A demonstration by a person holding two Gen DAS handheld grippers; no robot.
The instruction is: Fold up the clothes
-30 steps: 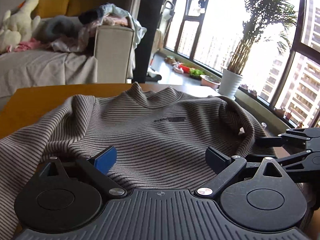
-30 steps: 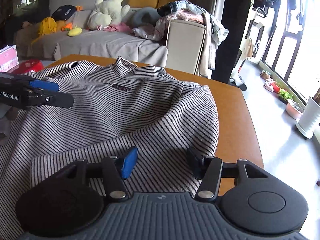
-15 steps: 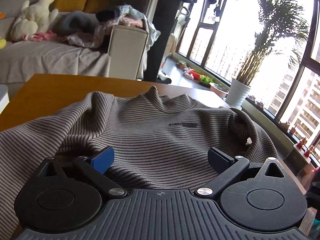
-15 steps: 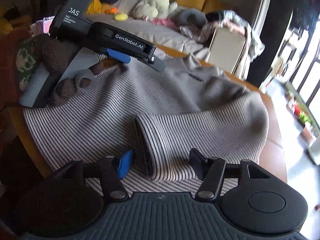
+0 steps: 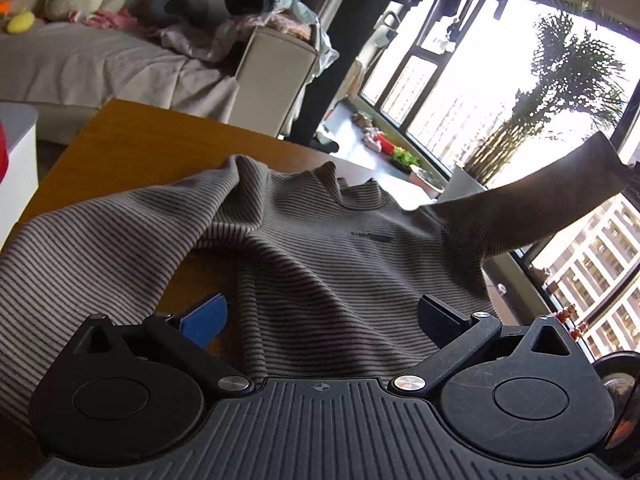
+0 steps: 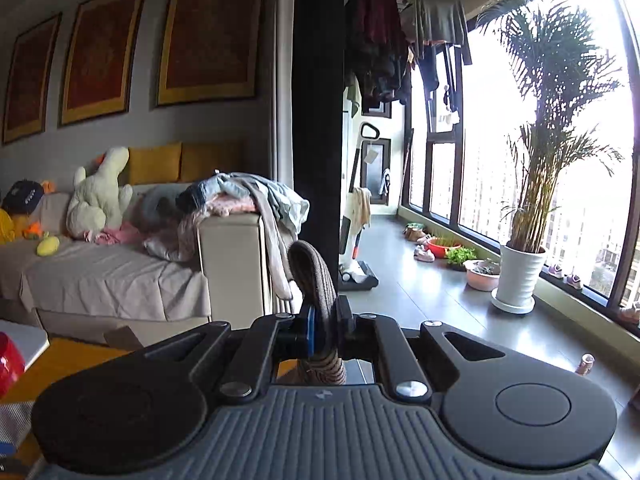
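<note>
A grey-brown striped sweater lies front up on the orange-brown table, collar away from me. My left gripper is open, low over the sweater's lower body, holding nothing. One sleeve is lifted up and to the right, off the table. My right gripper is shut on the cuff of that sleeve, held up in the air and pointed out at the room. The other sleeve lies spread at the left.
A grey sofa with a plush toy and a pile of clothes stands behind the table. A potted palm and small pots stand by the window. A red thing on a white stand is at the left.
My right gripper has shut on the sleeve cuff and lifted it up and off the sweater body. My left gripper stayed open and shifted a little over the lower body.
</note>
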